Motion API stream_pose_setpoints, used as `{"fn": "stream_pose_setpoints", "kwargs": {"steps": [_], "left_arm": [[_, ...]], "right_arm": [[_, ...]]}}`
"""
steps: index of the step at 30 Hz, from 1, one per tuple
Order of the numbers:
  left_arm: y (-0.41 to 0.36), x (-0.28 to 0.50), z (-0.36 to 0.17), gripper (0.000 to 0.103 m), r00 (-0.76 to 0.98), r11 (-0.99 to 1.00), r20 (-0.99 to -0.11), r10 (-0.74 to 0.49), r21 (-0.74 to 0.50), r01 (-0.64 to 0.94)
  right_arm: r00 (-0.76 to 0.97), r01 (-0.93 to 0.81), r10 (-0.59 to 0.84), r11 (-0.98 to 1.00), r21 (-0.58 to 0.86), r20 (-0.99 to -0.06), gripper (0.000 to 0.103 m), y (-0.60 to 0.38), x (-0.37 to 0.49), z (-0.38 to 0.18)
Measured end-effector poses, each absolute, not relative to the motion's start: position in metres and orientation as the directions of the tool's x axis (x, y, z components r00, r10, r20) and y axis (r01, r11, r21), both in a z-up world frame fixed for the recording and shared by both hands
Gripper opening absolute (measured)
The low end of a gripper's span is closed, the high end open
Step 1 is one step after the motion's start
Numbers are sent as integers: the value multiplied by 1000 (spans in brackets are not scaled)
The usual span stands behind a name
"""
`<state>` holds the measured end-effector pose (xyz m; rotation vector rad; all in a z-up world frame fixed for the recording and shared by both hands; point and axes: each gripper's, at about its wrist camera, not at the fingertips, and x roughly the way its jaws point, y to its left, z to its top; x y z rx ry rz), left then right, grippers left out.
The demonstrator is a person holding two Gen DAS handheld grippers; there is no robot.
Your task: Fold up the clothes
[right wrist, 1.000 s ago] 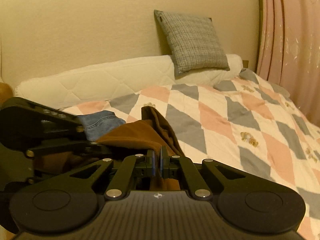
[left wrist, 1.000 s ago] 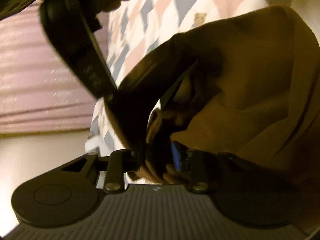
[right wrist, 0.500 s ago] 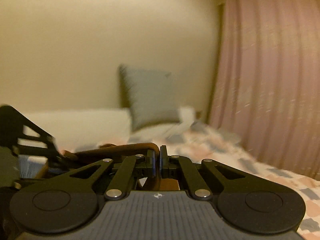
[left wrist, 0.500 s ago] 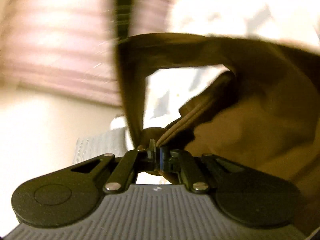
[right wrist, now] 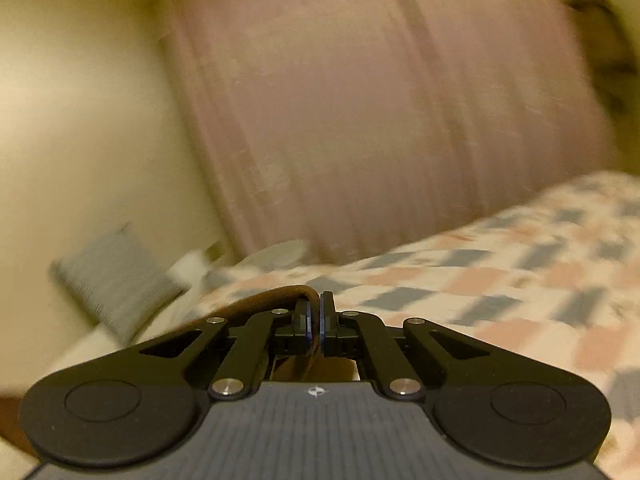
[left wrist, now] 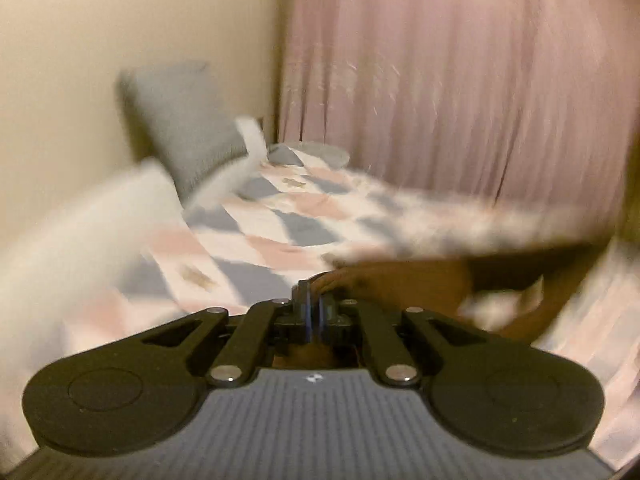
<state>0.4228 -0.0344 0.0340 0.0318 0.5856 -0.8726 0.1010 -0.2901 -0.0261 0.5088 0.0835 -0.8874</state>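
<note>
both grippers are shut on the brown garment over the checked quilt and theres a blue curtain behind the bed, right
Not quite: the curtain is pink, not blue, as the right wrist view shows. The rest holds: the left gripper and the right gripper each have their jaws closed on the brown garment, over the checked quilt.

Bedroom: quilted bed [left wrist: 280,224], curtain [left wrist: 460,80].

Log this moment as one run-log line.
left gripper: shut on brown garment | right gripper: shut on brown garment | garment above quilt | views blurred
</note>
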Motion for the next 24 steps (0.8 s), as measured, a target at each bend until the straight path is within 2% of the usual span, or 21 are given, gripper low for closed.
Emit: {"fn": "stream_pose_setpoints", "kwargs": {"steps": [1, 3, 8, 14, 21, 24], "left_arm": [[-30, 421, 43, 1, 496, 657, -479, -724, -259, 708], [-24, 416, 64, 1, 505, 651, -445, -740, -282, 705], [-31, 387, 96, 1, 467, 594, -389, -794, -338, 730], [-30, 311, 130, 1, 467, 542, -284, -838, -329, 773], [-31, 225, 154, 1, 470, 530, -255, -845, -288, 797], [-53, 211, 156, 1, 460, 527, -273, -845, -278, 803]], "right_arm": [[621, 765, -735, 491, 418, -274, 2, -293, 76, -23], [597, 773, -757, 457, 439, -263, 2, -298, 27, -14], [523, 803, -836, 419, 423, -164, 2, -301, -72, 18], [440, 819, -898, 389, 421, -27, 3, -320, -197, 72], [359, 865, -933, 338, 371, 14, 3, -321, -343, 100], [324, 887, -946, 301, 350, -8, 3, -333, -384, 102]]}}
